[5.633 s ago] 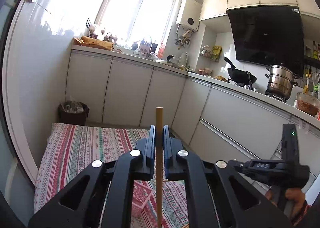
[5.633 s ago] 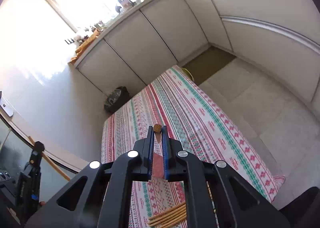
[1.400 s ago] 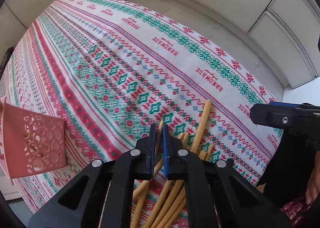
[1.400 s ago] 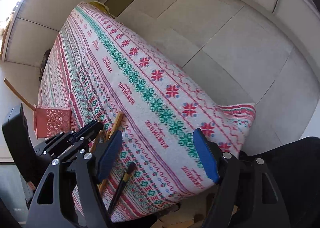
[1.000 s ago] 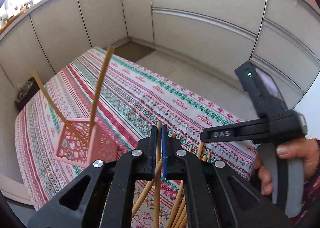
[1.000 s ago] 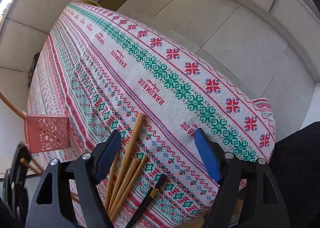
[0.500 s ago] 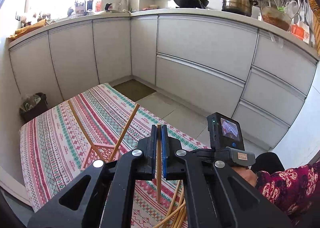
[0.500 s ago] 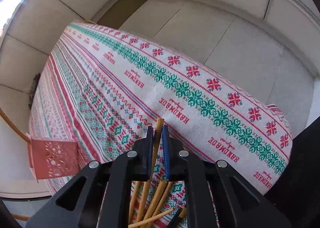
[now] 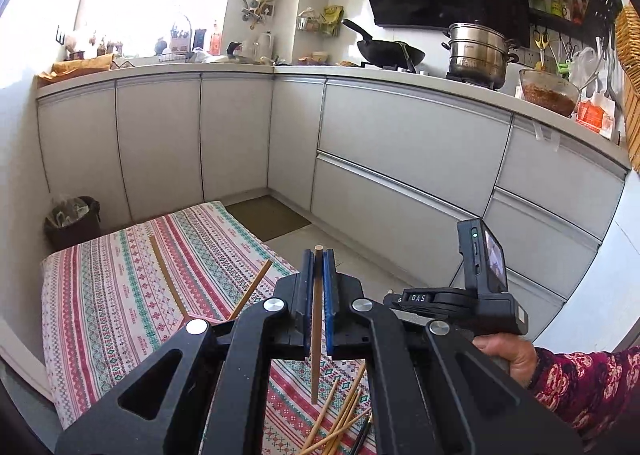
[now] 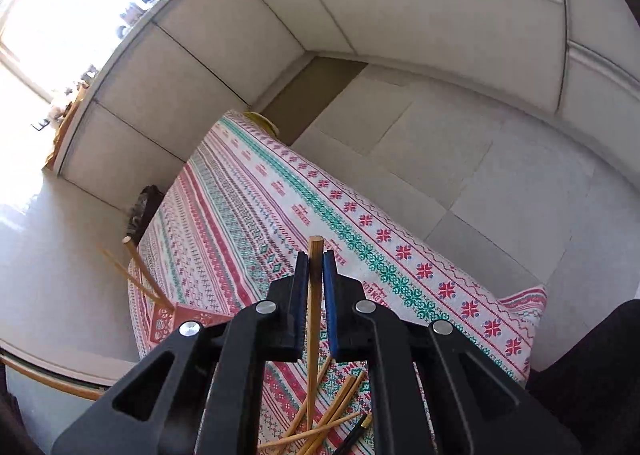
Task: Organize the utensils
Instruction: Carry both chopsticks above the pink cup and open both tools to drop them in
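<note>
While the left gripper (image 9: 316,271) is aimed slightly downward over the table (image 9: 120,295), one chopstick (image 9: 316,335) is clamped upright between its jaws. The right gripper (image 10: 316,275) is tilted more steeply down, closed on a second chopstick (image 10: 314,315). More chopsticks (image 10: 320,423) are scattered on the cloth below. Two sticks (image 10: 136,275) are propped in what appears to be a pink basket (image 10: 168,319).

2 tools (image 9: 316,255) (image 10: 316,255), 1 pink basket (image 10: 176,319) w/ 2 chopsticks (image 9: 168,275)
</note>
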A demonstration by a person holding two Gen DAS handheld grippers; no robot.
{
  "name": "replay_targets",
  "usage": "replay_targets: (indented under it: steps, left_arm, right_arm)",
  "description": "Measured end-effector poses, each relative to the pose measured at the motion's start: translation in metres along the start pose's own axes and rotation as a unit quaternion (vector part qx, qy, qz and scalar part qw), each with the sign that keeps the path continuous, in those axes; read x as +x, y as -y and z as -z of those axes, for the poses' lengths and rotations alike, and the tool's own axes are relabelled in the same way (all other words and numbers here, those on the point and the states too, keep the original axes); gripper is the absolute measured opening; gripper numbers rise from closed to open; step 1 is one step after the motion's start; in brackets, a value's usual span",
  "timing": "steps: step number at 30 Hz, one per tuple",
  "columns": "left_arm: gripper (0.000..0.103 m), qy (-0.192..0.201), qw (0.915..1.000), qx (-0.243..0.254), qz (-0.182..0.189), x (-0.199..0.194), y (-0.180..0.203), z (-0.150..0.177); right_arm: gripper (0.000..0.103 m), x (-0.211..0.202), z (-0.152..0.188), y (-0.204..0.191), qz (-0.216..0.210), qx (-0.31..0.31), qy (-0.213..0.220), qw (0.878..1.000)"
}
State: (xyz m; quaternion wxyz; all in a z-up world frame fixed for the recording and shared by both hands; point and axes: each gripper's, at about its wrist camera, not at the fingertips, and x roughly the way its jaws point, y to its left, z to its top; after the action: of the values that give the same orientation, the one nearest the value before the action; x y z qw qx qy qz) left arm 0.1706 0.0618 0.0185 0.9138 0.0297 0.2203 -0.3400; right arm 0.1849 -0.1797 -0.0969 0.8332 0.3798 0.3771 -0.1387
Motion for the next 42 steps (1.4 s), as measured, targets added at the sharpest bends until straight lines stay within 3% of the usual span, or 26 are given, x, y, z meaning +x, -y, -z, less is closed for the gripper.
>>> replay_targets:
  steps: [12,20,25,32,42]
  left_arm:
    - [0.004,0.022,0.9985,-0.033,-0.038,-0.023,-0.006,-0.022]
    - [0.004,0.043,0.9949,-0.071,-0.057,-0.033,-0.024,-0.041]
    - [0.003,0.071,0.9885,-0.108,-0.078,-0.044,-0.044,-0.057]
    - [0.003,0.109,0.9753,-0.134,-0.138,-0.05,-0.067,-0.067]
    - [0.003,0.068,0.9694,-0.143,-0.188,-0.003,-0.104,-0.048]
  right_arm:
    - [0.008,-0.081,-0.001,-0.057,-0.073,-0.113,0.072,0.988]
    - [0.008,-0.126,-0.016,-0.088,-0.084,-0.157,0.083,0.981]
    - [0.008,-0.15,-0.034,-0.109,-0.113,-0.161,0.074,0.978]
    - [0.008,-0.156,-0.049,-0.143,-0.151,-0.167,0.078,0.971]
    - [0.008,-0.114,-0.046,-0.183,-0.151,-0.203,0.086,0.964]
